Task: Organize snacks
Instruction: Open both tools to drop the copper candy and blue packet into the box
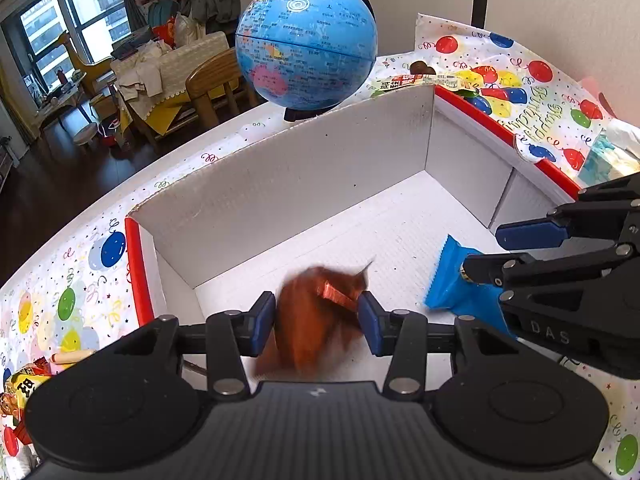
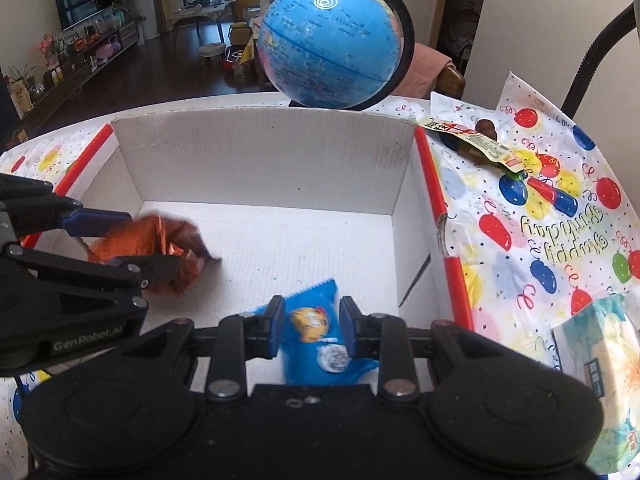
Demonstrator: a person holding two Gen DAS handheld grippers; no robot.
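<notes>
The left gripper (image 1: 318,312) holds an orange foil snack (image 1: 316,320) between narrow jaws, low inside the white cardboard box (image 1: 300,176); the right gripper (image 2: 312,330) is clamped on a blue snack packet (image 2: 320,332) over the same box, nearer its right wall. The likeliest trouble is the crinkled foil: it looks blurred (probably swinging or slipping), so it could drop askew or snag on a pad when let go. The two grippers also sit close together, and a careless release could knock one packet onto the other or bump the box wall. The box stands on a table under a balloon-print birthday cloth (image 2: 560,216), with a globe (image 2: 332,36) just behind, a tissue pack (image 2: 600,360) at the right, and more snacks (image 2: 480,142) outside. Beyond lies a cluttered living room with dark flooring.
</notes>
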